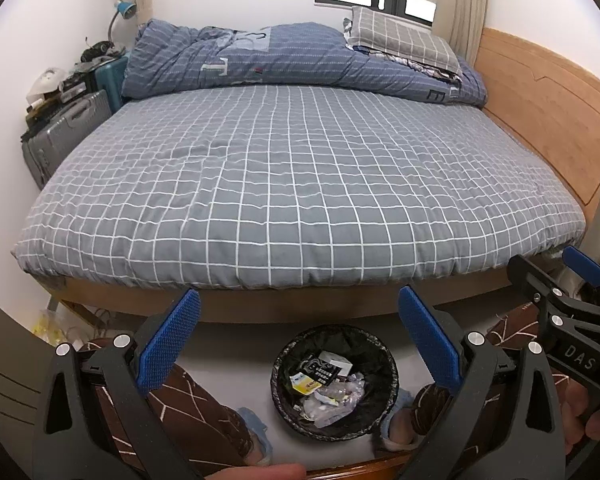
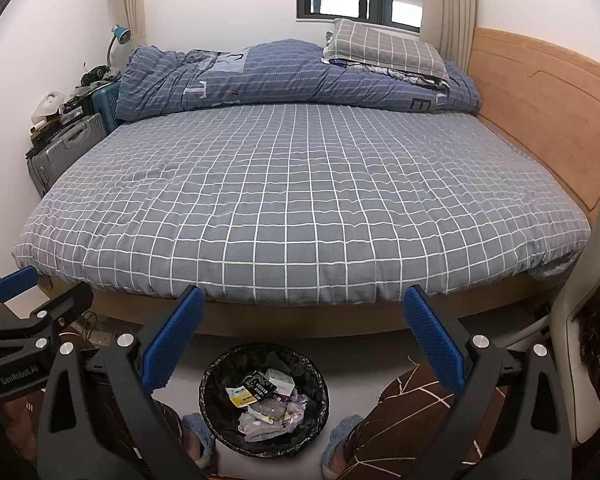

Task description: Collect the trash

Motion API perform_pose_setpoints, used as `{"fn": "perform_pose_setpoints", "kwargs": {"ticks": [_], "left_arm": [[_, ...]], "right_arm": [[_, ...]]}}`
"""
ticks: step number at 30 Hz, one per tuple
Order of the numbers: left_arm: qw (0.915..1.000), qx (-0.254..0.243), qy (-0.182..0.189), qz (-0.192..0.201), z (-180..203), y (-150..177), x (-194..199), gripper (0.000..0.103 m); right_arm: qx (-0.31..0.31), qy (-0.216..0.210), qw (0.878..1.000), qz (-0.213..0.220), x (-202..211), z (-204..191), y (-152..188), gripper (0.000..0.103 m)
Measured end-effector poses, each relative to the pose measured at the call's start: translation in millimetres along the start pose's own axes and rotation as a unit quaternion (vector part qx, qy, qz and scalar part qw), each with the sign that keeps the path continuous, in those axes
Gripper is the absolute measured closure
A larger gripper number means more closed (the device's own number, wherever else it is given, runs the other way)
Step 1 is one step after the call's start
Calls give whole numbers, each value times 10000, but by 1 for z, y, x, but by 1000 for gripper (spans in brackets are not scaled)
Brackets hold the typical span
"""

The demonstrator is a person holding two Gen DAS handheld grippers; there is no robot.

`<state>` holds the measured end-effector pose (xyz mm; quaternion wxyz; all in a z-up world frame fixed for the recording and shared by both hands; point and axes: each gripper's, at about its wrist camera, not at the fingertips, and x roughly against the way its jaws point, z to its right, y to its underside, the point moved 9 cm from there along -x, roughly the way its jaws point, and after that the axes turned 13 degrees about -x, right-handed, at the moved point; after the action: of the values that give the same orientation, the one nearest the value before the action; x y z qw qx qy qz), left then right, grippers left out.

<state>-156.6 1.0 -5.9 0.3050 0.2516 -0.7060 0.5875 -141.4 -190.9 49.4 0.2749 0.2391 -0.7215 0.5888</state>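
Bin first: round black-lined trash basket (image 1: 334, 384) sits on the floor at the bed's foot, between the person's slippered feet. Inside: crumpled clear plastic wrap (image 1: 332, 402), a yellow-and-white packet (image 1: 306, 383), a black printed wrapper (image 1: 320, 368) and a small white box (image 1: 337, 360). Left tongs (image 1: 298, 344) released, blue pads wide apart, empty, above the bin. Right tongs (image 2: 302, 340) likewise spread, empty. Grey grid-checked bed sheet (image 1: 300, 184) lies bare; folded blue quilt (image 1: 284, 60) and checked pillow (image 1: 400, 40) lie at its far side. Grey suitcase (image 1: 64, 128) stands left.
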Motion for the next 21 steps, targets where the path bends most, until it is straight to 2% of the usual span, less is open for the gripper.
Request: {"fn": "perform_pose_setpoints", "kwargs": {"ticks": [21], "left_arm": [[9999, 25, -109, -116, -6, 5, -5, 6]], "right_arm": [[-5, 7, 10000, -15, -1, -1, 3, 7]]}}
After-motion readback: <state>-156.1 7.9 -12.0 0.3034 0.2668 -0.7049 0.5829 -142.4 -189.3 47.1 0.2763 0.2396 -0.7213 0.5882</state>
